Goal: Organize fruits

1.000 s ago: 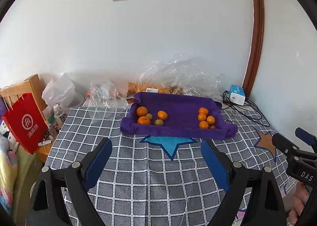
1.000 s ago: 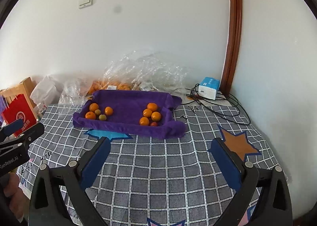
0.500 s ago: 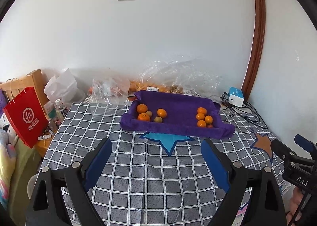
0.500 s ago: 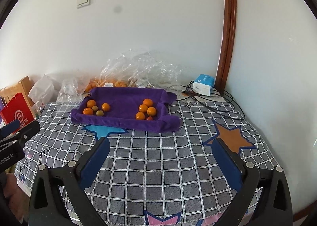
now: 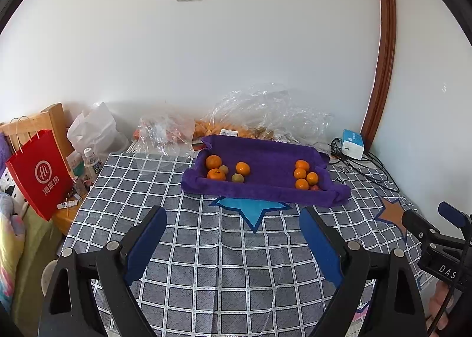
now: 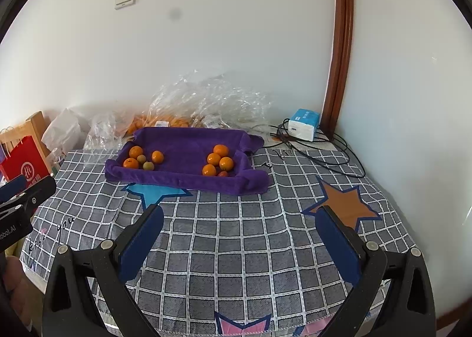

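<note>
Both claws are held over the near part of the checked cloth (image 5: 236, 263), well short of the fruit. The left claw (image 5: 233, 216) is seen with its jaws spread wide and nothing between them; the right claw (image 6: 240, 214) is likewise wide apart and empty. No fruit is touched or held.

The fruit is found on the purple towel (image 5: 265, 157), which lies at the far side of the table with its edges rolled up. Two groups are noted: a left group (image 5: 224, 170) of three oranges and two small greenish fruits, and a right group (image 5: 305, 177) of four oranges with one small red fruit at its near edge. The groups are well apart.

The step in hand is judged to be either the start, before any approach, or a pause after sorting; which it is cannot be settled. If sorting remains, a forward reach to the towel would be called for, with the jaws brought down around a single fruit without its neighbours being nudged, since the pieces lie touching.

In the left view a red bag (image 5: 41, 171) and a bottle (image 5: 93, 160) are shown clearly beside the table's left edge. In the right view the orange star (image 6: 343, 199) on the cloth and the cables (image 6: 321, 157) by the blue box (image 6: 303, 124) are shown in full.
</note>
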A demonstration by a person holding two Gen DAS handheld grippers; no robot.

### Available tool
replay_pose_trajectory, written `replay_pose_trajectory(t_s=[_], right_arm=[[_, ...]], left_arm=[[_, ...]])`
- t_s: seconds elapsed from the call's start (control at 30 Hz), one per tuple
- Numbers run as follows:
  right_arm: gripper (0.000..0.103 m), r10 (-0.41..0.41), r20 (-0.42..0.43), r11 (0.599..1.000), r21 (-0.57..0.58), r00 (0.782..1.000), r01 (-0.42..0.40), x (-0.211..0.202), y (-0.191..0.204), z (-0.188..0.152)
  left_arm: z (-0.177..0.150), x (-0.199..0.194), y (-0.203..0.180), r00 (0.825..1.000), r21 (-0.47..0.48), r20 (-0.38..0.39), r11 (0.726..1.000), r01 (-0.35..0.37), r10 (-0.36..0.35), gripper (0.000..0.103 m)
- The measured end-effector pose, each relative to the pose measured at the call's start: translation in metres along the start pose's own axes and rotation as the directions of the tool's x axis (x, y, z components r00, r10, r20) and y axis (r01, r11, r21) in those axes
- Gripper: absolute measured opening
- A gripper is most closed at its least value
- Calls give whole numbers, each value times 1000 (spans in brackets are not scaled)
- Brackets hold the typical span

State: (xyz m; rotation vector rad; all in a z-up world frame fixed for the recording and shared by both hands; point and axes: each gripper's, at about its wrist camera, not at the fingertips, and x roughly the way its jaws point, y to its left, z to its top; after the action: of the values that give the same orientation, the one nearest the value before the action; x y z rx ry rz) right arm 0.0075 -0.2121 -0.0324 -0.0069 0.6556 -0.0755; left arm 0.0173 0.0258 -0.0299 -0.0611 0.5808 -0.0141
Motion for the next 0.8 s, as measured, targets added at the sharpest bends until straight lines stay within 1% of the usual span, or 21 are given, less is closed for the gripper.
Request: replay_pose_trajectory(t_s=[0.8], right_arm=[[101, -10, -1, 1000, -2, 1000, 10, -1, 0, -1]], left_arm=[[-1, -1, -2, 1000, 12, 3, 1000, 9, -9, 92]])
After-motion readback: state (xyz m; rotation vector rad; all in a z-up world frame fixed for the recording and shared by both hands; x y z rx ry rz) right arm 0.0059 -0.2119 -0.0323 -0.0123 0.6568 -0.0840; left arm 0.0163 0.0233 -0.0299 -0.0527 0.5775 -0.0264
